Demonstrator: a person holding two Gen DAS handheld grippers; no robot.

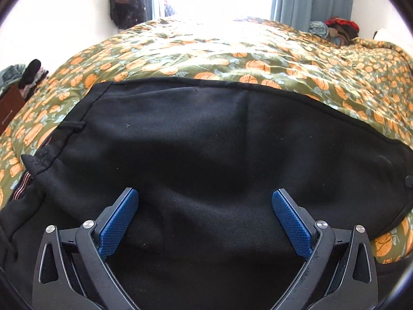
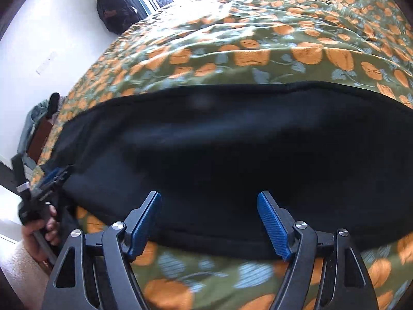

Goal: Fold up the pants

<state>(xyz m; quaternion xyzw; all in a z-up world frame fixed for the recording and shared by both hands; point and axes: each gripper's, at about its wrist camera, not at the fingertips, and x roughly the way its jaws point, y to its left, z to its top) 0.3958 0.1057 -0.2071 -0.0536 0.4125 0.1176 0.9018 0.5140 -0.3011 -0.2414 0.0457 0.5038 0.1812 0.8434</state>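
Now, from the left wrist view, we see the black pants [image 1: 206,142] spread flat on the bed [image 1: 232,51], over its quilt of orange flowers on green. They look already doubled leg over leg, though we judge that only from the single broad shape. The waistband end with its striped elastic lies at the left edge of the picture. Our left tongs [image 1: 205,206] hang over the middle of the cloth, released, jaws wide apart, nothing between the blue pads [image 1: 117,226].

From the right wrist view, which is blurred, we see the same pants [image 2: 232,155] as a long dark band across the bed [image 2: 258,38]. Our right tongs [image 2: 209,211] stand released too, spread wide just over the near edge of the cloth, gripping nothing. At far left a hand [image 2: 38,232] holds the other tool beside the pants.

We judge the step in hand to be taking hold for the next fold. To do it well, we should bring both tongs low onto one end, pinch every layer together at the corners, and lift evenly so the cloth carries over without skewing or dragging the quilt.
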